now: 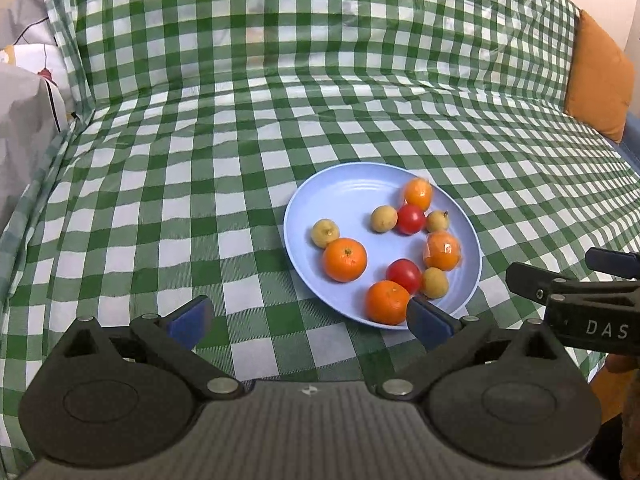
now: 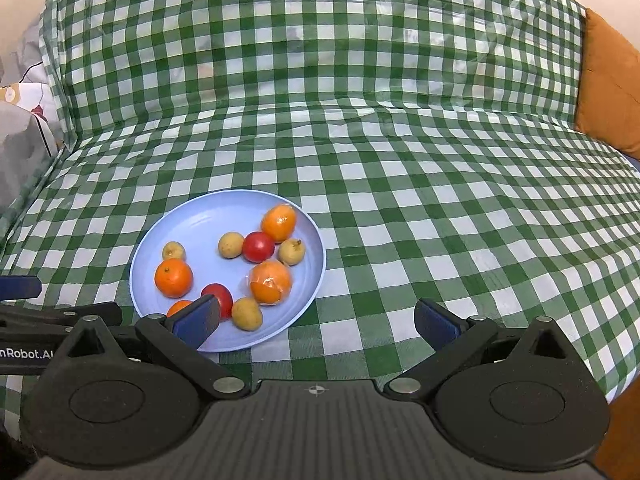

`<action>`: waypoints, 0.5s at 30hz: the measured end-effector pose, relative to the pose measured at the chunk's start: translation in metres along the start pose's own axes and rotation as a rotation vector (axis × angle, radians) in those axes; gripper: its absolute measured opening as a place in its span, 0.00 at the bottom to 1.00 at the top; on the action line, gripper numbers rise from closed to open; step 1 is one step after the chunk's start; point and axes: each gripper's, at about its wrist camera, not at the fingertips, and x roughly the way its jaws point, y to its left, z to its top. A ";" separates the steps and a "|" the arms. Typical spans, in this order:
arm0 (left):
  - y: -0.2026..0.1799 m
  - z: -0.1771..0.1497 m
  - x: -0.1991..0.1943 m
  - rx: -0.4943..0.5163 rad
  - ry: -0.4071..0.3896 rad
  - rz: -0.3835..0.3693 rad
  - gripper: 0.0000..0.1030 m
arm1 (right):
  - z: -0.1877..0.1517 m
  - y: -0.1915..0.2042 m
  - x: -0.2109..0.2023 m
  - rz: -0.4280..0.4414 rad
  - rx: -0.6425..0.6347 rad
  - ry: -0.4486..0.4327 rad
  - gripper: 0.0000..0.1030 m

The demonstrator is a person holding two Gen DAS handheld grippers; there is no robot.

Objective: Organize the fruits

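Observation:
A light blue plate point(image 1: 340, 192) point(image 2: 200, 220) lies on the green checked cloth and holds several fruits: oranges point(image 1: 345, 259) point(image 2: 173, 277), two of them in clear wrap point(image 1: 442, 250) point(image 2: 270, 282), two red tomatoes point(image 1: 411, 219) point(image 2: 258, 246) and small yellow fruits point(image 1: 325, 233) point(image 2: 231, 245). My left gripper point(image 1: 308, 318) is open and empty, just in front of the plate's near left rim. My right gripper point(image 2: 316, 322) is open and empty at the plate's near right rim; it also shows in the left wrist view point(image 1: 572, 268).
The green checked cloth point(image 1: 200, 160) covers the seat and rises up the back. An orange cushion point(image 1: 598, 80) point(image 2: 612, 96) stands at the far right. Grey and white patterned fabric point(image 1: 24, 112) lies at the left edge.

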 end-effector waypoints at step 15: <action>-0.001 0.000 0.004 -0.015 0.030 0.003 1.00 | 0.000 0.004 0.004 0.008 -0.019 0.015 0.99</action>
